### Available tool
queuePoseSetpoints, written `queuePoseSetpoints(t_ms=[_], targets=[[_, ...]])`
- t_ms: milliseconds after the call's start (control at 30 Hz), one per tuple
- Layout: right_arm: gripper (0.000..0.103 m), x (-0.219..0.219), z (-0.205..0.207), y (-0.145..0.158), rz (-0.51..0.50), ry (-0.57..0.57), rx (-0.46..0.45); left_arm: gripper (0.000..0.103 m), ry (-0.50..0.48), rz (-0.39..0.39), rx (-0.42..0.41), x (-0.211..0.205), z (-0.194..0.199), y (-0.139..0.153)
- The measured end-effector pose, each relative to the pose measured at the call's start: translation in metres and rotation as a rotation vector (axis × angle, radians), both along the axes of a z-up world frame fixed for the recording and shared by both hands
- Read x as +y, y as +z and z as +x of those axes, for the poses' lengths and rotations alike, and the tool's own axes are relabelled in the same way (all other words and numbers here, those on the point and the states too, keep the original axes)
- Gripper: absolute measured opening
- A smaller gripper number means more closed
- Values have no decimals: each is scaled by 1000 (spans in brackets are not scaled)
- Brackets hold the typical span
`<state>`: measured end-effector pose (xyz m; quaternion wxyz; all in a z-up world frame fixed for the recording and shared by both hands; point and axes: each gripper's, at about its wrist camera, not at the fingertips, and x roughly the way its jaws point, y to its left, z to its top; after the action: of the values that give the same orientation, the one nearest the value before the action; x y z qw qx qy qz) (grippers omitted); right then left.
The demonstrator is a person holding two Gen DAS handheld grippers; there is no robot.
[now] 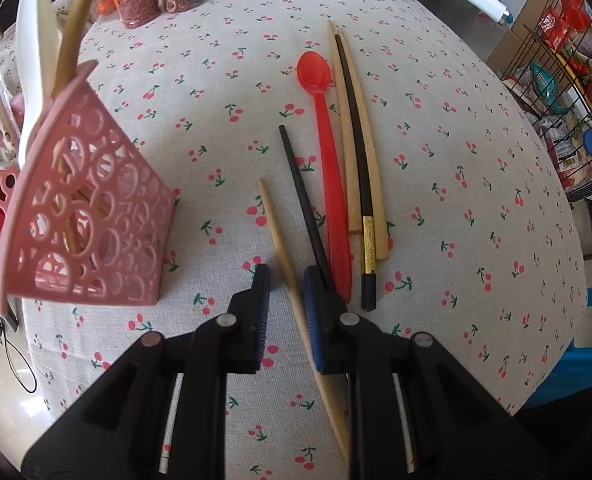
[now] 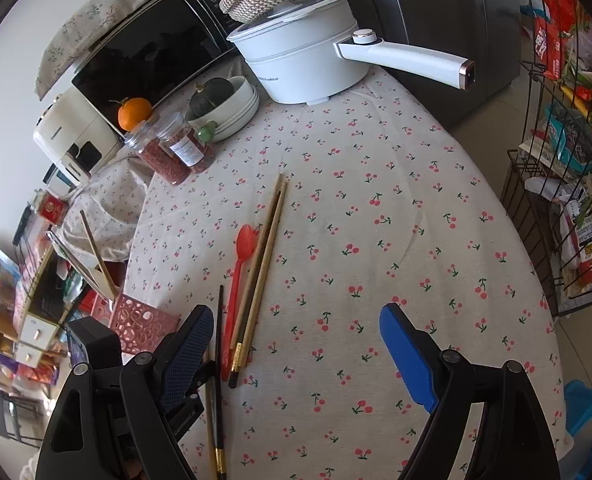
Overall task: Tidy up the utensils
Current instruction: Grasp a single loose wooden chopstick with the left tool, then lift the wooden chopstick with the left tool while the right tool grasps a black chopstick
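Note:
A pink perforated utensil holder (image 1: 76, 216) stands at the left with a white spoon (image 1: 34, 48) and wooden sticks in it; it also shows in the right wrist view (image 2: 138, 322). My left gripper (image 1: 286, 312) is open, low over the cloth, its fingers on either side of a wooden chopstick (image 1: 284, 256). A black chopstick (image 1: 302, 196) passes under its right finger. A red spoon (image 1: 328, 160), two wooden chopsticks (image 1: 348, 148) and a black gold-banded chopstick (image 1: 360, 168) lie beside it. My right gripper (image 2: 296, 344) is wide open and empty above the table.
The table carries a cherry-print cloth (image 2: 376, 208). At the back stand two jars (image 2: 172, 148), a white bowl stack (image 2: 232, 112), a white electric pot (image 2: 308, 60) and a microwave (image 2: 156, 52). A wire rack (image 2: 556, 200) stands to the right.

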<state>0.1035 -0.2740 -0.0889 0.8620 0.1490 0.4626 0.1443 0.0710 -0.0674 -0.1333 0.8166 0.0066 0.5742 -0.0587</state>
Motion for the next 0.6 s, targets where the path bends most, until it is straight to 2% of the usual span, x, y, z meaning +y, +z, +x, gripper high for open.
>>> queuePoseSetpoints(t_ms=[233, 400, 600], targets=[[86, -9, -4, -8, -20, -37, 21, 7, -15, 11, -30, -4, 0, 0], [86, -21, -6, -10, -7, -68, 32, 7, -46, -8, -65, -4, -14, 13], [86, -25, -3, -10, 22, -79, 42, 7, -99, -33, -178, -2, -37, 49]])
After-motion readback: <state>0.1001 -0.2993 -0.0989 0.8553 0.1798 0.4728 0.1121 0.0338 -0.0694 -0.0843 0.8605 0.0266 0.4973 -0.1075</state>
